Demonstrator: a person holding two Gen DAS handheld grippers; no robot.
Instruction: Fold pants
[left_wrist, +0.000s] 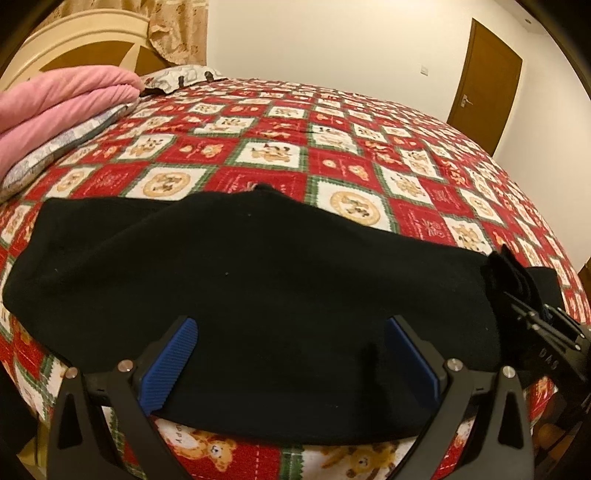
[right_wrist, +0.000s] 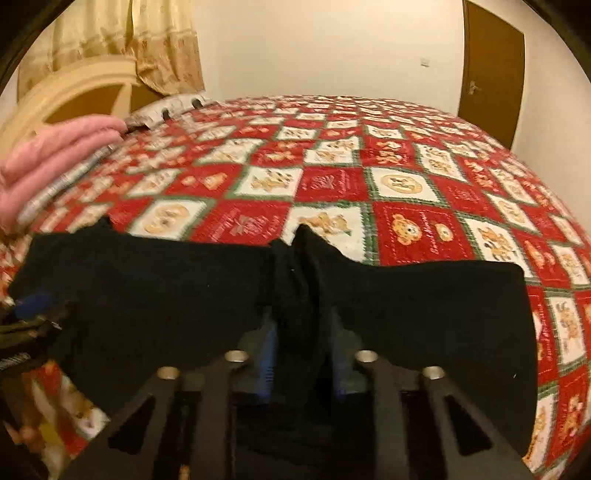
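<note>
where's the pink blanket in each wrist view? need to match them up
Left wrist: pink blanket at the upper left edge, folded on a pillow.
Right wrist: pink blanket at the left edge, blurred.
Shared landmark: the brown door, upper right in both views.

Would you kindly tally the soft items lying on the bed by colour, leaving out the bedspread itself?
Black pants: 1
Pink blanket: 1
Grey patterned pillows: 2
Total: 4
</note>
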